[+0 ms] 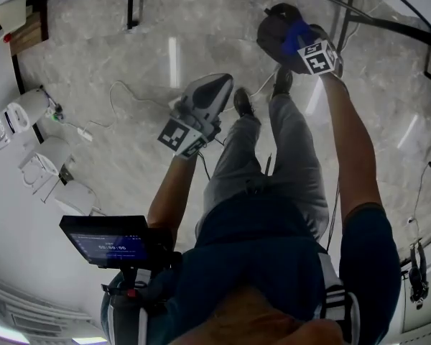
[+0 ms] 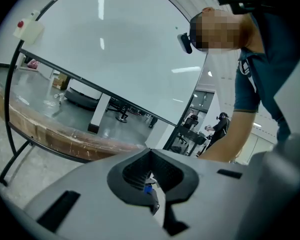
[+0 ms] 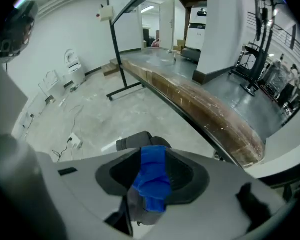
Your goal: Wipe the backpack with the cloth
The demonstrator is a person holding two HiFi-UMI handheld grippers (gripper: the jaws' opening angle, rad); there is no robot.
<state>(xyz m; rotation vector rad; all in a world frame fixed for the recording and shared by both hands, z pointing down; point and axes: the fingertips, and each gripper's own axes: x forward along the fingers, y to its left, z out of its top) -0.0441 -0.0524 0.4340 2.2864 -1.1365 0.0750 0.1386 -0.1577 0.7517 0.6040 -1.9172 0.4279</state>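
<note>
No backpack shows in any view. In the head view my left gripper (image 1: 217,86) hangs over the bare floor, beside the person's legs. Its own view shows its dark fingers (image 2: 151,194) standing together with nothing between them. My right gripper (image 1: 293,33) is held further out, above the person's shoe (image 1: 281,81). A bunched blue piece that looks like cloth (image 3: 152,176) fills the mouth of the right gripper (image 3: 150,186). It hides the pads, so I cannot tell whether they press on it.
A glass-topped table with a worn wooden edge (image 3: 210,119) on a black frame (image 1: 133,6) stands ahead. A cable (image 1: 122,88) and white fittings (image 1: 14,117) lie along the left wall. A small screen (image 1: 108,239) sits at the person's chest. Another person (image 2: 221,124) stands far off.
</note>
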